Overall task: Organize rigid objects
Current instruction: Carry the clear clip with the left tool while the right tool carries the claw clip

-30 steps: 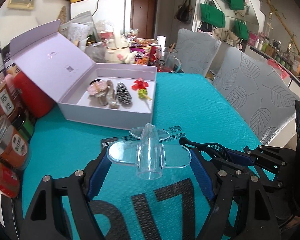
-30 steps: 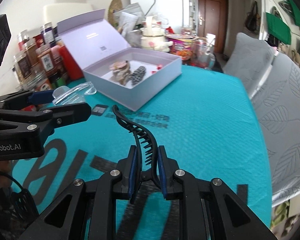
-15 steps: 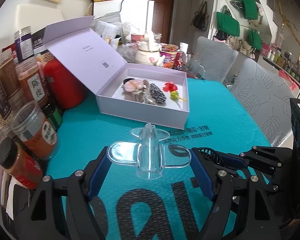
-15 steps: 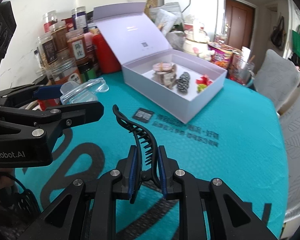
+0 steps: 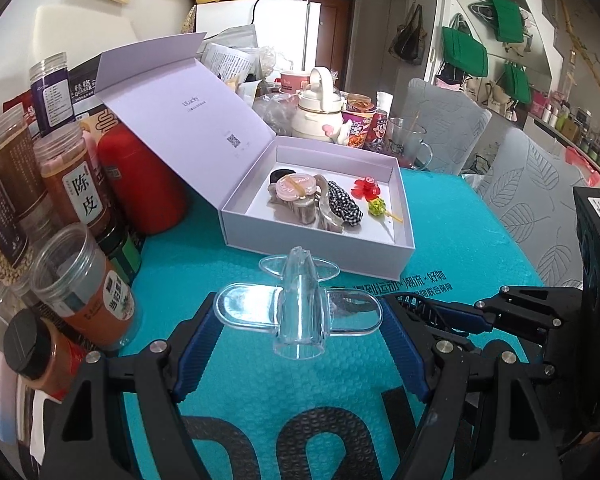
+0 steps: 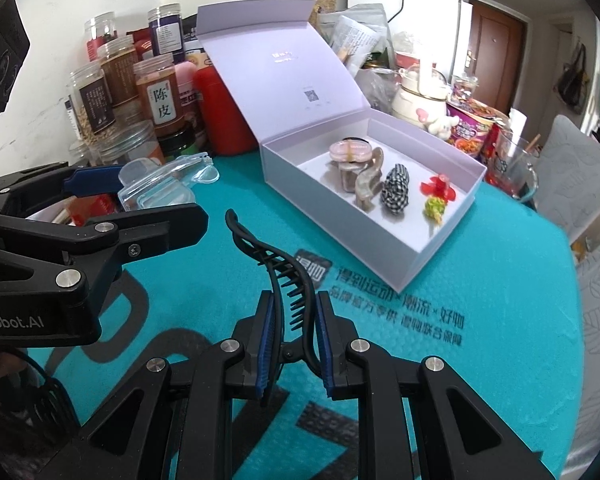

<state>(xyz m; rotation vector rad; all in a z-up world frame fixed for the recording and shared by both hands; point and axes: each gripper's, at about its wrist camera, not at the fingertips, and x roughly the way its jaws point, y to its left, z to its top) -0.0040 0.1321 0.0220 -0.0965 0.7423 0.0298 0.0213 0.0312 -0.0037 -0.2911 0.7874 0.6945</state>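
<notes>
My left gripper [image 5: 300, 316] is shut on a clear plastic hair clip [image 5: 300, 308], held by its wide wings above the teal table. My right gripper [image 6: 294, 336] is shut on a black toothed hair clip [image 6: 276, 264] that sticks up and forward from the pads. Ahead stands an open lilac box [image 5: 400, 240] with its lid leaning back to the left; inside lie a pink round clip, a grey claw clip [image 5: 328, 216], a black-and-white checked clip [image 5: 342, 202] and small red and green clips. In the right wrist view the left gripper [image 6: 160, 196] with the clear clip is at the left, short of the box [image 6: 388, 256].
Jars of spices [image 5: 78, 180] and a red canister [image 5: 140, 184] crowd the table's left edge. Behind the box stand a white kettle [image 5: 318, 112], noodle cups and a glass mug [image 5: 410, 146]. Two grey leaf-patterned chairs [image 5: 540, 196] line the right side.
Both grippers have shifted sideways with their clips still held; the box now sits more to the centre-right and the jars on the left have come further into view.
</notes>
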